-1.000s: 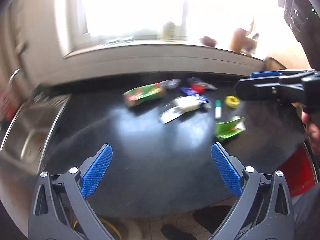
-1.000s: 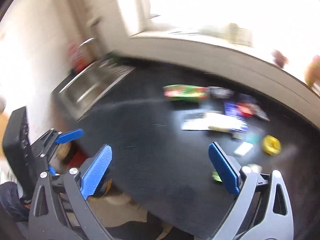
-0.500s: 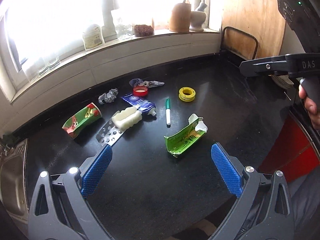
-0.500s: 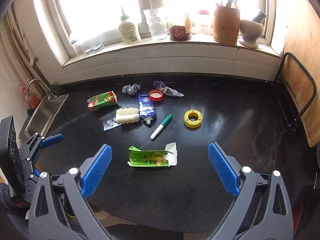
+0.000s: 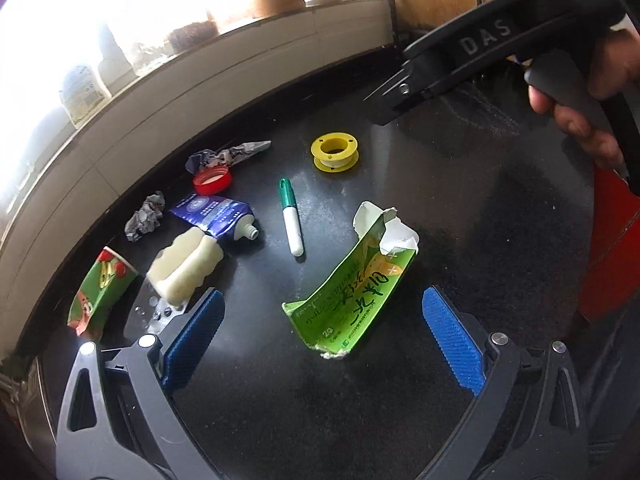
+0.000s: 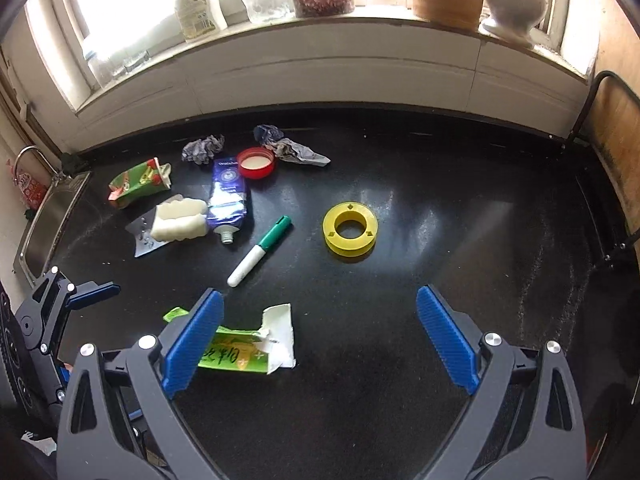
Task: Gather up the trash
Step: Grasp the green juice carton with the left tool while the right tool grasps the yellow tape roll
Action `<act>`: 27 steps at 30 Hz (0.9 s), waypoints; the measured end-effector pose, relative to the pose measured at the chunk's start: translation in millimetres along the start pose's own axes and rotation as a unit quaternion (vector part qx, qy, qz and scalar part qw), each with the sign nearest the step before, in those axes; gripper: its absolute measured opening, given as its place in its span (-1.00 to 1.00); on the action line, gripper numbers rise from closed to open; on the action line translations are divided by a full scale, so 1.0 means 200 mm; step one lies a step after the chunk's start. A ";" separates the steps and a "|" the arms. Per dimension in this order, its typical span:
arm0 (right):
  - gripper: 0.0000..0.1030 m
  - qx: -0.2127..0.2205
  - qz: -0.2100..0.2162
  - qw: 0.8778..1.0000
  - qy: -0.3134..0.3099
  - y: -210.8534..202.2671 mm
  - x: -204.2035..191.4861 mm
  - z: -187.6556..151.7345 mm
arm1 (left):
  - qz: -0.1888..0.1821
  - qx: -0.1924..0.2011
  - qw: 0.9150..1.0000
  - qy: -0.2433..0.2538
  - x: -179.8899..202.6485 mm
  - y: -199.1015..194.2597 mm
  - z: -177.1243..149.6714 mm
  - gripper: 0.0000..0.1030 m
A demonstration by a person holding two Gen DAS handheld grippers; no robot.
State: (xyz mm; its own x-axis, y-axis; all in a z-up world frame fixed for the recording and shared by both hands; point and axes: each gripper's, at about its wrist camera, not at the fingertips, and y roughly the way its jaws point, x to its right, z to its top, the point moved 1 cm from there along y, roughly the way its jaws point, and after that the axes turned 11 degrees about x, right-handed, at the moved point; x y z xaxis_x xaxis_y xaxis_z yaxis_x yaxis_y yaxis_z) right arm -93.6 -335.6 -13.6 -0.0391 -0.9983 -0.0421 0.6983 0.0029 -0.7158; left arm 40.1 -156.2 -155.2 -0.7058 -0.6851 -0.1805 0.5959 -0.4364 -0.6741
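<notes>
A flattened green carton (image 5: 352, 284) (image 6: 240, 350) lies on the black counter (image 5: 460, 208) (image 6: 440, 208), just ahead of my open, empty left gripper (image 5: 324, 340). My right gripper (image 6: 320, 336) is open and empty, its left finger over the carton's end. Farther back lie a green-capped marker (image 5: 291, 222) (image 6: 260, 250), a yellow spool (image 5: 335, 151) (image 6: 350, 229), a blue tube (image 5: 216, 216) (image 6: 229, 198), a white foam piece (image 5: 185, 270) (image 6: 178, 220), a red lid (image 5: 212, 180) (image 6: 256, 162), crumpled wrappers (image 5: 146, 216) (image 6: 202, 148) and a red-green carton (image 5: 100, 296) (image 6: 138, 182).
A windowsill (image 6: 320, 28) with bottles, jars and a mortar runs behind the counter. A sink (image 6: 48, 220) is at the left. A metal-framed board (image 6: 612, 128) stands at the right end. A red object (image 5: 616, 240) is beyond the counter's right edge.
Both grippers have moved forward and lower toward the counter. The green carton now lies close in front of the left gripper. The objects have not moved.
</notes>
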 end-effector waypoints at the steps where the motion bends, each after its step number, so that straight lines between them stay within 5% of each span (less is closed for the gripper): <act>1: 0.82 -0.007 -0.002 1.000 -0.006 0.07 0.01 0.00 | -0.005 -0.006 1.000 0.002 0.01 0.05 -0.01 0.87; 13: 0.82 -0.055 0.006 0.997 -0.048 0.58 0.08 0.04 | -0.043 -0.036 0.998 -0.014 0.07 0.41 -0.03 0.86; 20: 0.60 -0.050 0.005 0.997 -0.050 0.67 0.10 0.06 | -0.063 -0.051 0.996 -0.042 0.07 0.45 -0.02 0.24; 23: 0.06 -0.038 0.000 0.997 -0.064 0.66 0.09 0.07 | -0.058 -0.053 0.996 -0.049 0.07 0.45 -0.02 -0.24; 27: 0.06 -0.043 0.007 0.998 -0.051 0.65 0.09 0.09 | -0.064 -0.065 0.993 -0.076 0.04 0.44 0.00 -0.29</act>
State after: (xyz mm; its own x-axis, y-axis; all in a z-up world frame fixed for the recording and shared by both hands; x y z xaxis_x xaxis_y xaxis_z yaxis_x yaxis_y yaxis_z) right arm 9.0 -354.5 -94.8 0.0470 -0.9988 0.0161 0.6341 0.0174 -0.7731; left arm 86.5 -200.6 -217.3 -0.7009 -0.7131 0.0153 0.4444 -0.4534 -0.7726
